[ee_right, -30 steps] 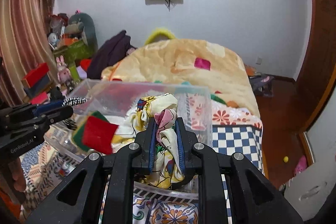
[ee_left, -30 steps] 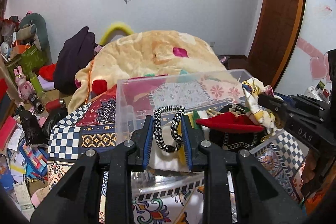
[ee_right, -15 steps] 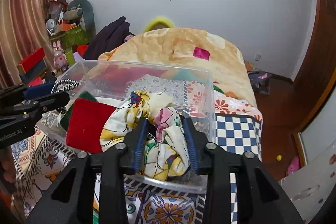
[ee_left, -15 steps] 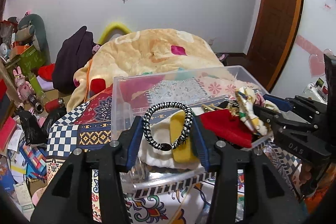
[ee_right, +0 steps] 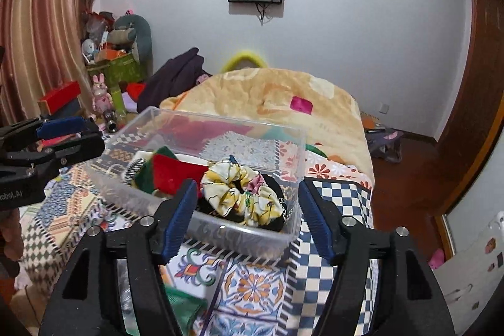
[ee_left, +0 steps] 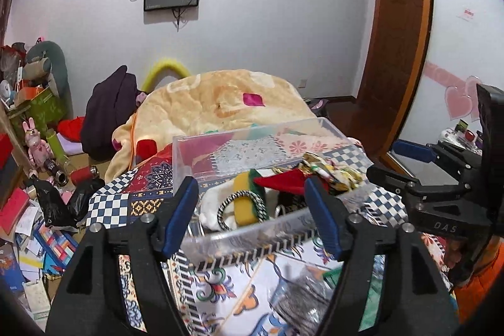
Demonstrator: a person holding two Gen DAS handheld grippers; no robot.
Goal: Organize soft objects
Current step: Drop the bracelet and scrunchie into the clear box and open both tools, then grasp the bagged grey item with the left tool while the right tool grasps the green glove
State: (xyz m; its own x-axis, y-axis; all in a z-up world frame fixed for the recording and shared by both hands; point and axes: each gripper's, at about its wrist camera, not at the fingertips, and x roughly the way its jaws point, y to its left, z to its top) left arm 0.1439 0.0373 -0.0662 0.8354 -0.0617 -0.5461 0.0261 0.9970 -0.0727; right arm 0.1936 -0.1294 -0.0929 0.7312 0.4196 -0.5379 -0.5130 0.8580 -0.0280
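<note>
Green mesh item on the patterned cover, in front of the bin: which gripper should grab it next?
Left, probably. Both grippers are open and empty. The green mesh item lies low left in the right wrist view, outside the right gripper; the left gripper is on that side of the clear bin.

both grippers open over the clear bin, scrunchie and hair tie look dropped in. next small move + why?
Probably lift both grippers back off the clear bin. The left gripper and right gripper are wide open and hold nothing; the striped hair tie and floral scrunchie lie inside the bin, so this placement looks done.
</note>
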